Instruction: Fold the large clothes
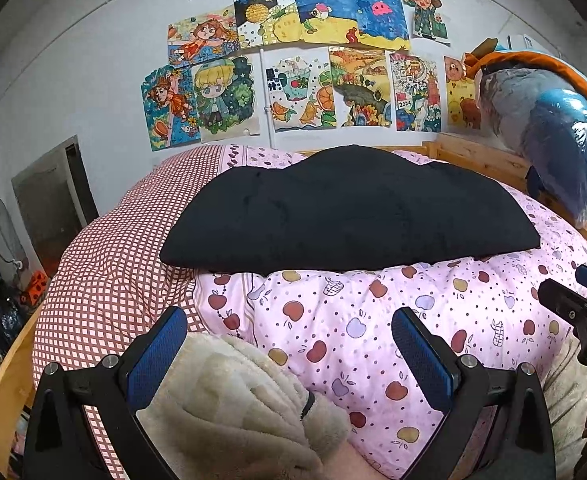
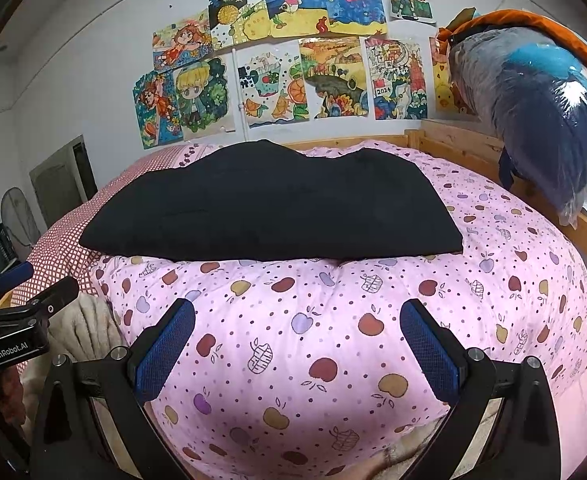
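While folded flat, black garment (image 1: 349, 208) on puffy apple-print quilt (image 1: 373, 320)

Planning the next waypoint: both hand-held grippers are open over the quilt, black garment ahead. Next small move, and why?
Probably reach both forward toward the near edge of the black garment. It lies flat on the pink quilt, ungrasped. The left hand-held gripper and the right hand-held gripper are open, empty and short of it. The beige fleece sits under the left one; steer clear of it.

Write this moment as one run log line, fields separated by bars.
left gripper: open, empty | right gripper: open, empty | black garment: folded flat on pink quilt, untouched | cream fleece: under left gripper
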Available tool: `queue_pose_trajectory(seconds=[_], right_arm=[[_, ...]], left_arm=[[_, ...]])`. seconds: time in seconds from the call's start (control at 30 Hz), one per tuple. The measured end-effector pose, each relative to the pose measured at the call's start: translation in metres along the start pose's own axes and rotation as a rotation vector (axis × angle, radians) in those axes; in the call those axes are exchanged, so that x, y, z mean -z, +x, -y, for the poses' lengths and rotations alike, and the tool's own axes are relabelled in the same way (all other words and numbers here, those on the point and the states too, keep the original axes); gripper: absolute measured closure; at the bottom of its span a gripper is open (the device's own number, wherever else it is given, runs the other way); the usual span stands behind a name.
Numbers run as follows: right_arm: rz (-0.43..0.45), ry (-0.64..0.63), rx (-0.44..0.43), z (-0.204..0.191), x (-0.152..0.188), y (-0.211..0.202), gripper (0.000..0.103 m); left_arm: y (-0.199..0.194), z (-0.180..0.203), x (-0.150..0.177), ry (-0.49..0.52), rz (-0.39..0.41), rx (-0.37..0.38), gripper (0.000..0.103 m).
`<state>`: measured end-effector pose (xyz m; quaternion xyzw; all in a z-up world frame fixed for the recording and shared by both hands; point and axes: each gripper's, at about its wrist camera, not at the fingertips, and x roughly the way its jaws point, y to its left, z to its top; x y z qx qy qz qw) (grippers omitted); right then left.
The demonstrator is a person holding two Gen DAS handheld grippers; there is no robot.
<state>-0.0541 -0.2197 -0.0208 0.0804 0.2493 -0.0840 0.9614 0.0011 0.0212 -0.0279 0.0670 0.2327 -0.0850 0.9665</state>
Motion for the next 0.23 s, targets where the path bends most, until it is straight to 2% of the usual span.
queue_pose_trajectory(seconds=[0.23], right_arm=[[-0.003, 0.001, 0.001, 0.0008, 0.0004, 0.0004, 0.002]], left_arm=[[0.0007, -0.0006, -0.0004, 0.000, -0.003, -0.002, 0.000]])
